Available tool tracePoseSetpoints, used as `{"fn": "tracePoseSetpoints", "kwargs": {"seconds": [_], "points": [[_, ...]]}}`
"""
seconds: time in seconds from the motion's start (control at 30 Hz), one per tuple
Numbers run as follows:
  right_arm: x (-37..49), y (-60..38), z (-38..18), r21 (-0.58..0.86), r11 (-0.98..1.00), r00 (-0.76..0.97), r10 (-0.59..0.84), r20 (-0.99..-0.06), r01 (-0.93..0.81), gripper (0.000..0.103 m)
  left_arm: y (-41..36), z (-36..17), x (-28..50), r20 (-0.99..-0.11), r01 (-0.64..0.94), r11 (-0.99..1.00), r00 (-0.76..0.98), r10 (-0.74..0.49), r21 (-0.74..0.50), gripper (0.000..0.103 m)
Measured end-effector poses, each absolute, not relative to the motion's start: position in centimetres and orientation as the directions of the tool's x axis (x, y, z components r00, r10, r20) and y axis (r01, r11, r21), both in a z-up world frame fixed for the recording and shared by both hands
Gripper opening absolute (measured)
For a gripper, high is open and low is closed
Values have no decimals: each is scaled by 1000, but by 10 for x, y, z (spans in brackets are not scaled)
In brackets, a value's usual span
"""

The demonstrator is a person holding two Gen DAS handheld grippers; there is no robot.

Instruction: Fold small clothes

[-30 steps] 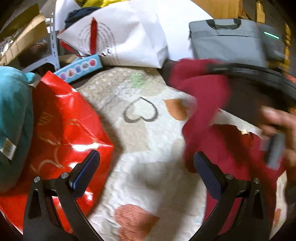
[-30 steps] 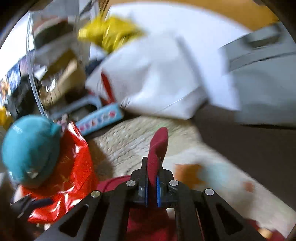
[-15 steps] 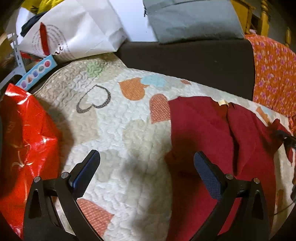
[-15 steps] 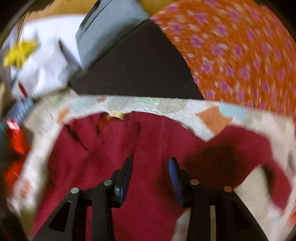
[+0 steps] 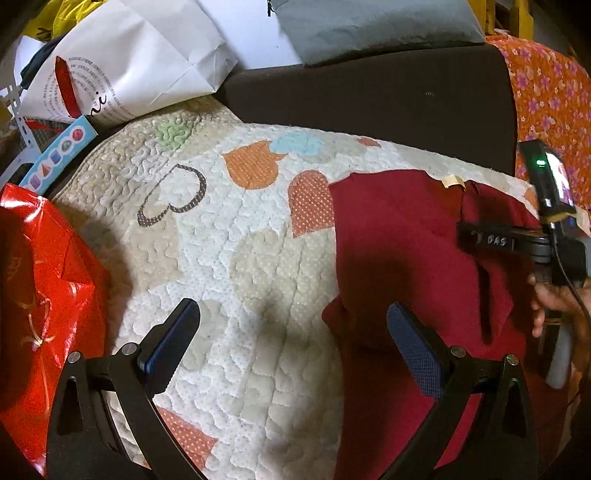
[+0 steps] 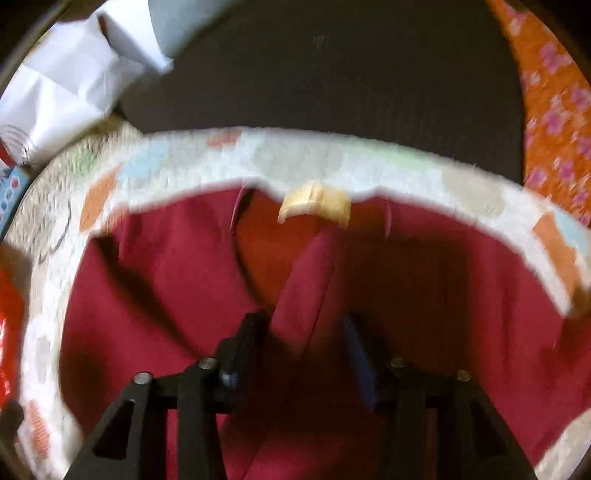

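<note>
A dark red garment (image 5: 399,236) lies spread on a quilted mat with heart patterns (image 5: 236,251), its yellow neck label (image 5: 451,181) at the far edge. My left gripper (image 5: 291,339) is open and empty above the mat, its right finger over the garment's left edge. The right gripper's body (image 5: 517,243) shows at the right, held by a hand. In the blurred right wrist view the garment (image 6: 166,277) fills the middle, label (image 6: 314,206) ahead. My right gripper (image 6: 303,332) is open just above a raised fold of the cloth.
A shiny red bag (image 5: 40,295) lies left of the mat. A white paper bag (image 5: 133,70), a grey bag (image 5: 369,26) and a dark brown cushion (image 5: 369,96) stand behind. Orange flowered fabric (image 5: 546,103) is at the right.
The right gripper, shut on the red garment and lifting it a second ago, has let go and opened. The garment now lies spread on the mat. The left gripper stayed open.
</note>
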State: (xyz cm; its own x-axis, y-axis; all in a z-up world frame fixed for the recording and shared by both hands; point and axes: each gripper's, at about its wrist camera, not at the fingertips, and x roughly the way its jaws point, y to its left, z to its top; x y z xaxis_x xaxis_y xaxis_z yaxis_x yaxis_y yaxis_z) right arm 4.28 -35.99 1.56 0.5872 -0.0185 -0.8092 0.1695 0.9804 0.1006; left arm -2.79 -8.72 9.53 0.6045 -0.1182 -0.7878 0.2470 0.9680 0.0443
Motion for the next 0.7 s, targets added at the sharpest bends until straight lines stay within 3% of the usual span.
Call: {"fn": "tracePoseSetpoints", "kwargs": {"seconds": [0.07, 0.23, 0.33, 0.37, 0.4, 0.47, 0.53, 0.7], "points": [[26, -372, 31, 182, 972, 615, 54, -786, 147, 3, -85, 97, -28, -783, 239, 970, 611, -122, 36, 102], [-67, -406, 87, 223, 972, 707, 103, -699, 79, 3, -84, 98, -30, -788, 248, 969, 597, -151, 2, 102], [-134, -426, 83, 292, 955, 694, 171, -699, 59, 4, -88, 96, -33, -794, 259, 966, 587, -155, 3, 102], [-150, -430, 73, 338, 940, 665, 221, -713, 50, 9, -89, 96, -33, -796, 262, 965, 584, -159, 0, 102], [-169, -436, 60, 374, 925, 615, 261, -744, 60, 21, -90, 95, -34, -798, 265, 964, 581, -163, -4, 102], [-188, -441, 50, 327, 939, 581, 208, -786, 106, 36, -94, 92, -35, -803, 273, 962, 573, -164, -1, 102], [-201, -446, 55, 226, 964, 596, 101, -797, 139, 37, -98, 90, -37, -806, 281, 960, 569, -163, 5, 102], [-171, -435, 75, 152, 984, 672, 52, -739, 91, 38, -104, 86, -39, -810, 292, 956, 565, -158, 17, 102]]}}
